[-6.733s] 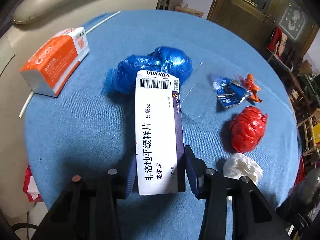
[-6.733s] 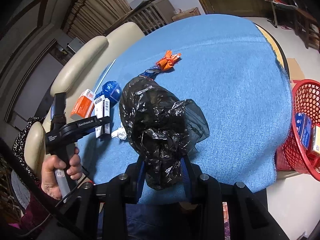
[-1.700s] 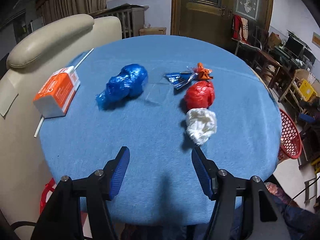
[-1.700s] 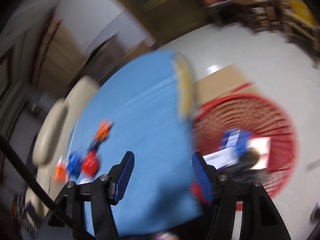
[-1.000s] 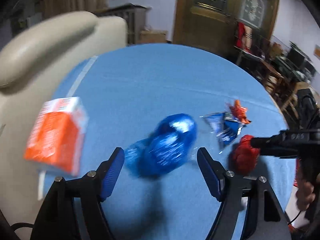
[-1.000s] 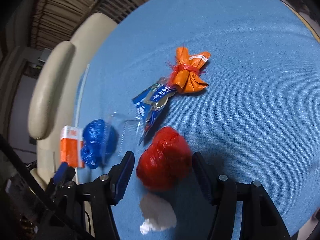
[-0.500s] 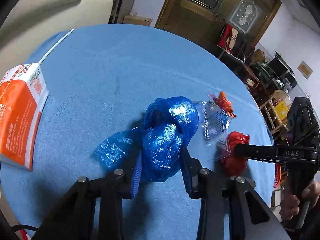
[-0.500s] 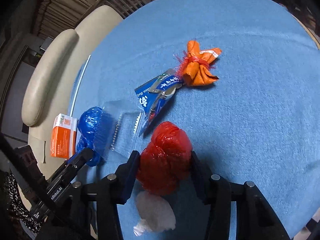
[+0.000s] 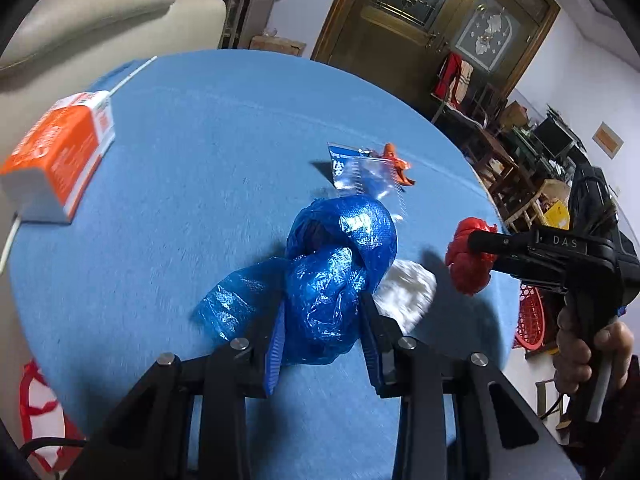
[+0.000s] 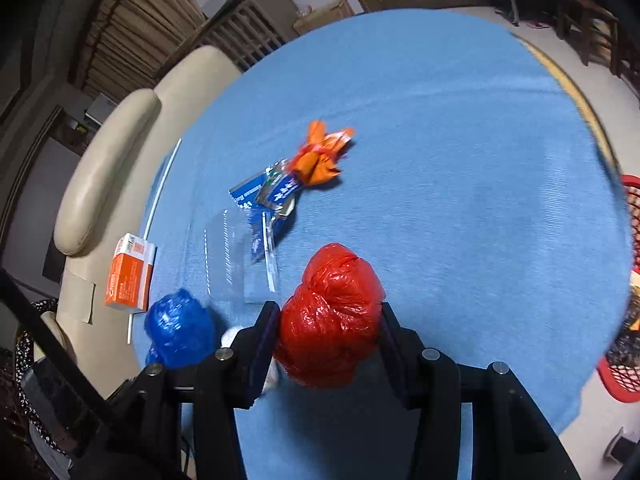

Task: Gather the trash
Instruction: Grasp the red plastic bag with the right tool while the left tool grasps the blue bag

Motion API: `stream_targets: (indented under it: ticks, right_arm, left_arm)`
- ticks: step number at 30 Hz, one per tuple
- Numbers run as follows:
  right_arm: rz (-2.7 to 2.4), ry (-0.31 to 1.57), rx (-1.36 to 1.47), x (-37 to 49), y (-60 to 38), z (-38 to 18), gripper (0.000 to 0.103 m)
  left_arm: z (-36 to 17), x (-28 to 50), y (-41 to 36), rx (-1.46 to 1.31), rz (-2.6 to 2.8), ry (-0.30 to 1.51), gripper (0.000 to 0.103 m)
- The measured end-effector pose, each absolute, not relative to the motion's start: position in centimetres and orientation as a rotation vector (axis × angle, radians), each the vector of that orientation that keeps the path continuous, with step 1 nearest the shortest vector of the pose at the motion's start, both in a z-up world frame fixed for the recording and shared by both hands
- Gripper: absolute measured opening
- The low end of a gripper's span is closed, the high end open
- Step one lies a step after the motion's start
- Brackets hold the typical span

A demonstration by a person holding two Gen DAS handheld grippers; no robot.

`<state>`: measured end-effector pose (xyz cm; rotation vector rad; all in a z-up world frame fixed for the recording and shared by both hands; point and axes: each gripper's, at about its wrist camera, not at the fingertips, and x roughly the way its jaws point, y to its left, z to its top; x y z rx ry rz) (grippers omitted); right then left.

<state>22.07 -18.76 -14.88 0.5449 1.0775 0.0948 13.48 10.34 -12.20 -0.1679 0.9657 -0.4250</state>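
My left gripper (image 9: 323, 320) is shut on a crumpled blue plastic bag (image 9: 336, 264), held just above the round blue table (image 9: 208, 168). My right gripper (image 10: 328, 332) is shut on a red plastic bag ball (image 10: 330, 314), also lifted off the cloth. The left wrist view shows that red bag (image 9: 468, 264) in the other gripper's jaws at the right, with a hand (image 9: 588, 352) on its handle. A white crumpled wad (image 9: 408, 294) lies on the table behind the blue bag. Farther back lie a clear plastic wrapper (image 10: 240, 252), a blue foil packet (image 10: 268, 192) and an orange knotted wrapper (image 10: 320, 158).
An orange and white box (image 9: 56, 156) sits at the table's left edge beside a beige sofa (image 9: 100, 20). A red mesh basket (image 10: 628, 320) stands on the floor right of the table, with trash in it. Chairs and furniture crowd the far right (image 9: 520, 148).
Both grippers closed, the left on the blue bag and the right on the red bag. Since then both bags have been lifted off the cloth and drawn back toward the near edge.
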Motion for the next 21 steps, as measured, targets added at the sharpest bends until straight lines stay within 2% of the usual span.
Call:
stream_targets:
  ticks: [4,11,21]
  right_arm:
    - [0.059,1.055,0.553,19.7,-20.3,-14.8,0.051]
    - [0.008,1.11,0.571,17.5,-21.2,-16.8,0.051]
    - [0.02,1.097,0.534,16.3,-19.8,-16.6,0.051]
  left_arm:
    - [-11.7,11.4,10.1,-0.155,-0.381,0.942,0.036]
    - [-14.0,10.1,9.2,-0.152,-0.253,1.047,0.036]
    - [-13.9,7.9,8.3,-0.095,-0.224,1.013,0.036]
